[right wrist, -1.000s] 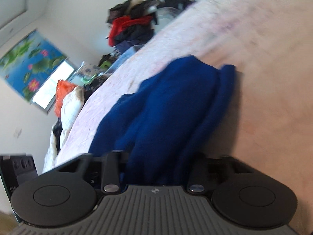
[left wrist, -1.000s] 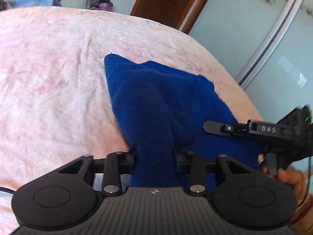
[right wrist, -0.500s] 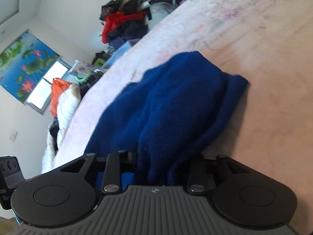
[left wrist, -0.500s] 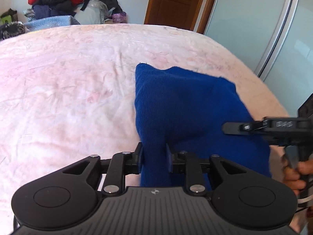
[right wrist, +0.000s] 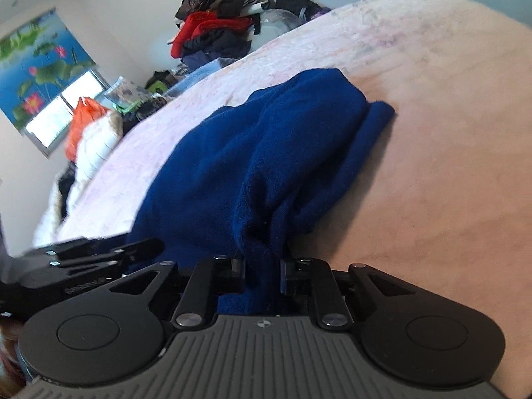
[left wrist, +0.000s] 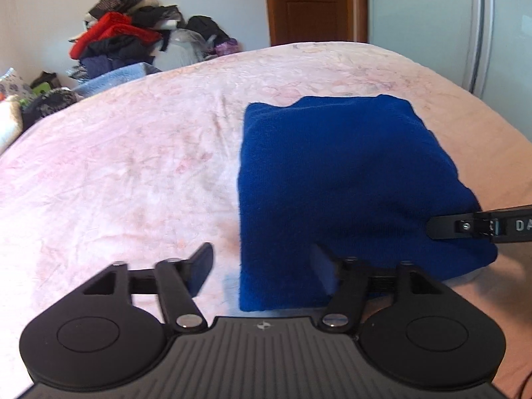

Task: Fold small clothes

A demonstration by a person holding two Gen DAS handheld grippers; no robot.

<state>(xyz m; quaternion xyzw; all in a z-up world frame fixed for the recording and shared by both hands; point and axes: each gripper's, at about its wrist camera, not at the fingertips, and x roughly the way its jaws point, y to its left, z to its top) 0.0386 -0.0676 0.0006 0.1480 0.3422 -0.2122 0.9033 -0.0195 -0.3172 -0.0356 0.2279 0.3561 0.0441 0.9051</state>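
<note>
Left hand-held gripper (left wrist: pixel 262 271) spread, straddling the near-left corner of the folded dark-blue knit garment (left wrist: pixel 342 179) on the pink bed (left wrist: pixel 133 166). Right hand-held gripper (right wrist: pixel 262 276) pinches its near-right edge. I judge fold laid; next, release right.

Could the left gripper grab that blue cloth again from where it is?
Probably yes. The left gripper is open, and the blue cloth on the pink bedspread has its near edge between the fingers, with nothing blocking.
</note>
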